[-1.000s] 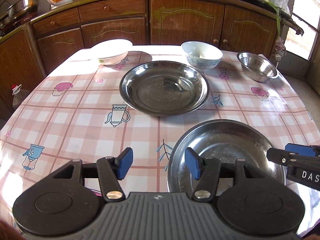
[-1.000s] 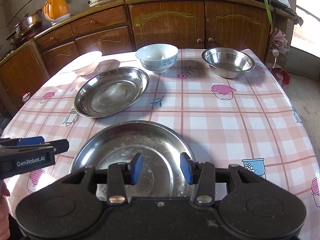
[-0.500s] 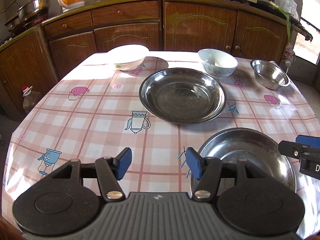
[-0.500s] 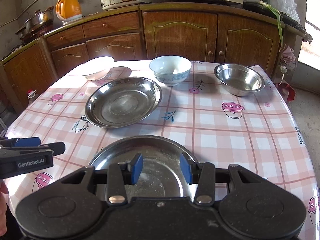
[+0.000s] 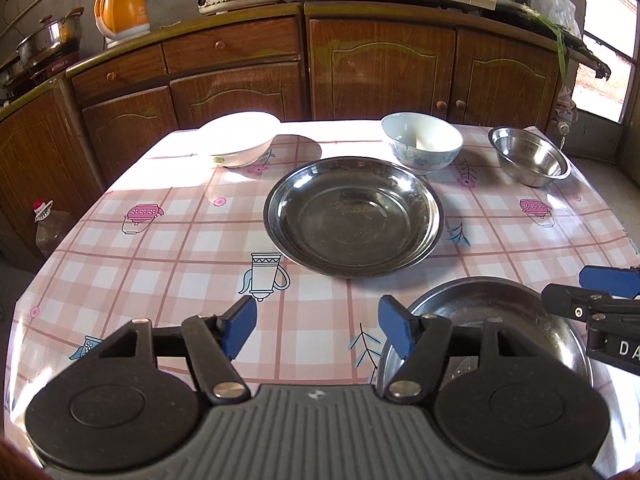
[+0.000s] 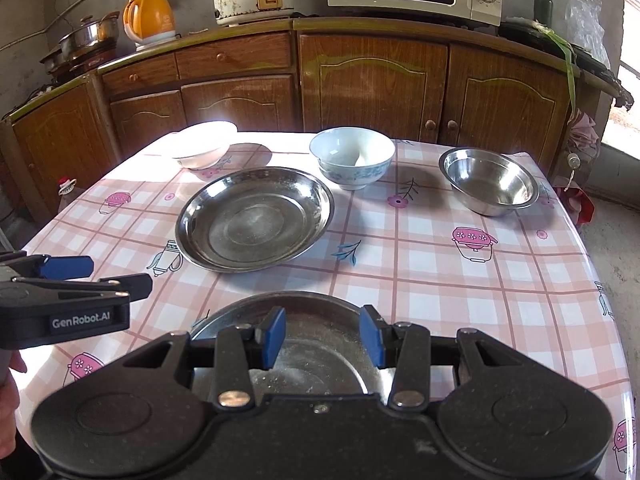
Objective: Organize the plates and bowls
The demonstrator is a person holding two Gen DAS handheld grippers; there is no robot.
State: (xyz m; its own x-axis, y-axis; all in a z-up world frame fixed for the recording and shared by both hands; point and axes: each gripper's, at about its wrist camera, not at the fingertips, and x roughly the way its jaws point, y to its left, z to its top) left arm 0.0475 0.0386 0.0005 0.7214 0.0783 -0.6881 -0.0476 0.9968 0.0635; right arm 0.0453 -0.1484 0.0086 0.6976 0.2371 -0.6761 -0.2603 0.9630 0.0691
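steel plates (image 5: 354,216) (image 6: 320,344): empty | steel bowl (image 6: 490,186): empty

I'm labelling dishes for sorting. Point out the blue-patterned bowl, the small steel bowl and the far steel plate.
blue-patterned bowl (image 6: 352,156): right wrist view, inner wall.
small steel bowl (image 6: 489,182): right wrist view, inside bottom.
far steel plate (image 5: 354,216): left wrist view, flat centre.

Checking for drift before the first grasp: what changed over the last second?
Both tools pulled back from the table: the near steel plate sits lower in both views and more of the cupboards shows. The left tool is opening, nothing between its jaws. The right tool holds nothing, gap unchanged. Far plate and three bowls haven't moved.
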